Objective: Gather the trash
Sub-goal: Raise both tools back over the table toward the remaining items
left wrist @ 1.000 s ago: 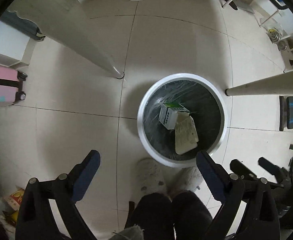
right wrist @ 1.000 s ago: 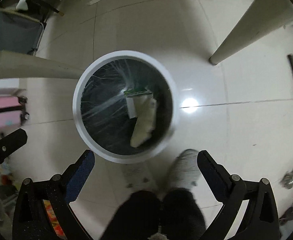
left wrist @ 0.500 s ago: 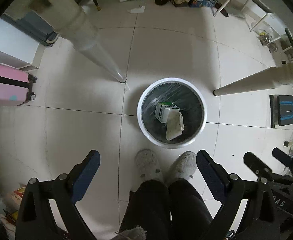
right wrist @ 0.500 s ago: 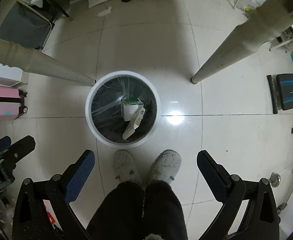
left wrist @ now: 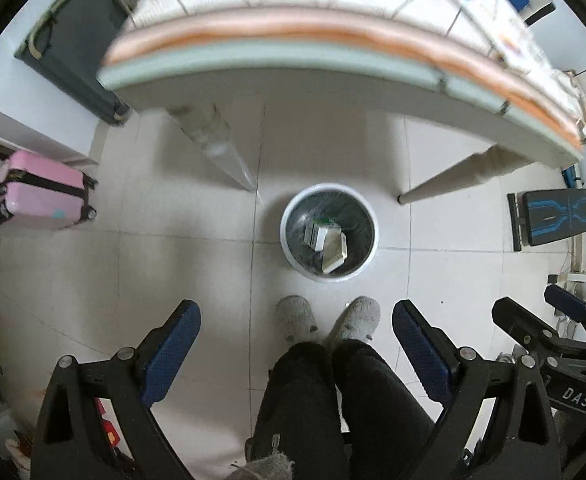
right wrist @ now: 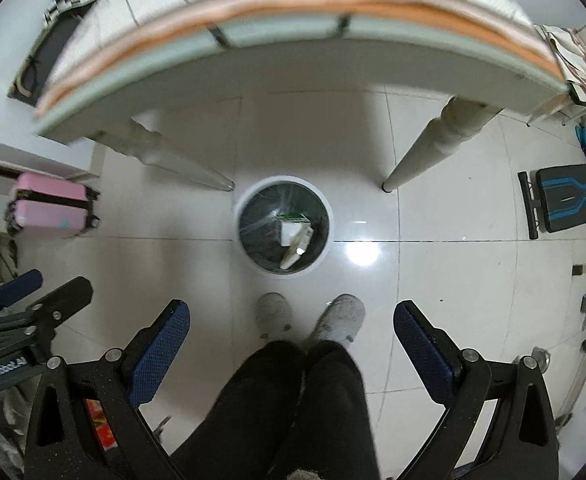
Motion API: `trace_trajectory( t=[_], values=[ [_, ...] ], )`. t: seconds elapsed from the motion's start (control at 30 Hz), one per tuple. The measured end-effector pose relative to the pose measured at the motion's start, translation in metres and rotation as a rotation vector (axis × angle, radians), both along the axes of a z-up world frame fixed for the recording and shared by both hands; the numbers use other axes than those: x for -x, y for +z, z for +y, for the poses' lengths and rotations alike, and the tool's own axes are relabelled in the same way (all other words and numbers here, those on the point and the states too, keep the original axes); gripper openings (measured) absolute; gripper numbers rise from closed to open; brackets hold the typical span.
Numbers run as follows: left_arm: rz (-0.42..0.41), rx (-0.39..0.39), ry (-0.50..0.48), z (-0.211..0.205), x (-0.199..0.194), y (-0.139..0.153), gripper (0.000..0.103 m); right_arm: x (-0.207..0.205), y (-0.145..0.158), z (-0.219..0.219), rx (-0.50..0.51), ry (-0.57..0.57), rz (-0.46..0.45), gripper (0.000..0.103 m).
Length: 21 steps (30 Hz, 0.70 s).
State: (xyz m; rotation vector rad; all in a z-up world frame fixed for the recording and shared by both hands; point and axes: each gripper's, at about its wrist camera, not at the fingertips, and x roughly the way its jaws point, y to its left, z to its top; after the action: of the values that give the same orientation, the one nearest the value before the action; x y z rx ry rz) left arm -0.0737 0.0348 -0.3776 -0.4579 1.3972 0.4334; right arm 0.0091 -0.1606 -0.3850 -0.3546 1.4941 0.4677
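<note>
Table (left wrist: 333, 68) fills the upper part of both frames, edge blurred, w/ 2 pale legs coming down toward centre. Tiled floor (left wrist: 173, 264) below it. Pink suitcase (left wrist: 41, 196) at left edge, dark bench w/ blue lines (left wrist: 553, 218) at right edge.

Trash bin (left wrist: 367, 248), white rim w/ dark liner, sits centre frame on the floor between the 2 table legs, just above the person's grey slippers (left wrist: 295, 318). Inside the bin: a white-and-green carton (left wrist: 316, 235) and a flattened pale wrapper (left wrist: 335, 254) leaning on it; wrapper type hard to tell at this size. Black trouser legs (left wrist: 333, 400) run to the bottom edge.

Left gripper (left wrist: 296, 336): blue-padded fingers spread wide, nothing between them, high over the floor. Right gripper (right wrist: 291, 332): same, jaws wide apart & empty; it also shows at lower right in the left wrist view.
</note>
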Motion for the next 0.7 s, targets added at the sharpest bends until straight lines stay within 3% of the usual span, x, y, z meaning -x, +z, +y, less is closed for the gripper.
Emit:
trace_trajectory(
  t=[0.23,0.37,0.53,0.7],
  values=[
    [-0.122,-0.095,0.012,0.009,-0.038,0.064,0.103,-0.024,0.088,0.008,-0.078,-0.074,-0.065,0.103],
    [-0.150,-0.176,0.023,0.023,-0.074,0.076,0.103,-0.082,0.115,0.016,-0.067,-0.091,-0.135,0.103],
    [-0.100,-0.207,0.093,0.048,-0.127,0.061,0.103,-0.179,0.100,0.045,0.011,-0.061,-0.178,0.103],
    [-0.006,-0.201,0.147,0.067,-0.185,0.039,0.103,-0.261,0.042,0.078,0.082,-0.017,-0.136,0.103]
  ],
)
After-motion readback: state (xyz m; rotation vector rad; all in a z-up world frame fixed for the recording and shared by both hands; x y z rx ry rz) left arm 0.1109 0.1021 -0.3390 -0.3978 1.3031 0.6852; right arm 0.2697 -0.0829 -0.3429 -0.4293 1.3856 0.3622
